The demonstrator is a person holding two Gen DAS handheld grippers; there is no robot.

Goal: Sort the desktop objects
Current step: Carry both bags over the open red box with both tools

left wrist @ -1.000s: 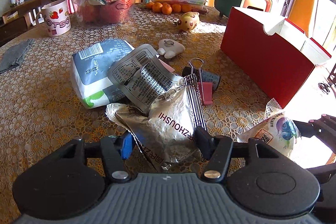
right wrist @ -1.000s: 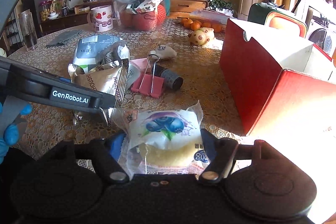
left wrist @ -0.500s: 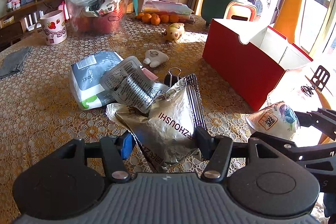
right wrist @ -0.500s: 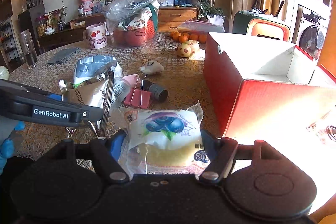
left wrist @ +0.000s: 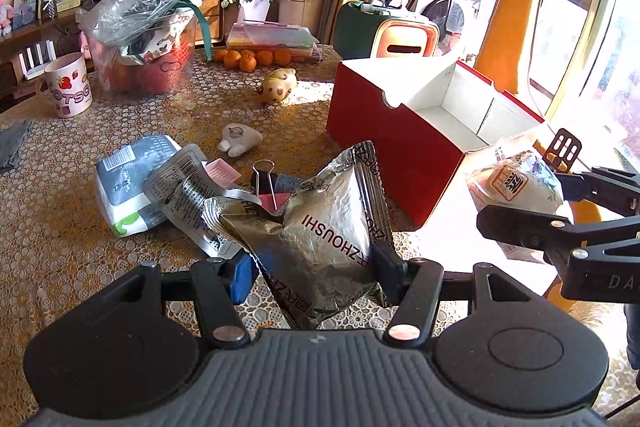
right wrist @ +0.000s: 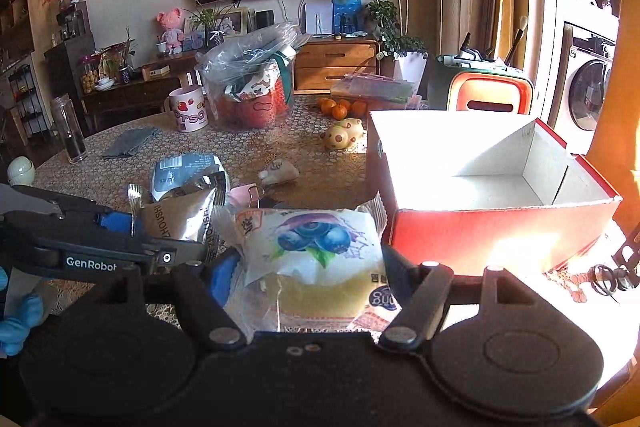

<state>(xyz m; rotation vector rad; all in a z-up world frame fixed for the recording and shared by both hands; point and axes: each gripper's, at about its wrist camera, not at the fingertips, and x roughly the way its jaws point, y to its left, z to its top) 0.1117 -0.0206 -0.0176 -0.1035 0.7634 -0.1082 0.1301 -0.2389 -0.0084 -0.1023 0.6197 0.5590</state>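
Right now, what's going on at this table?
A person is sorting snacks with two handheld grippers. The left gripper grips a silver foil packet; the right gripper grips a blueberry cake packet. Both are held off the table, beside the open, empty red box. More packets and a binder clip wait.

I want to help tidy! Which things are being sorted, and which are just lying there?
Being sorted: silver packet in left claw; blueberry bun in right claw; red box.
Lying about: mug, oranges, piggy toy, fruit bag.
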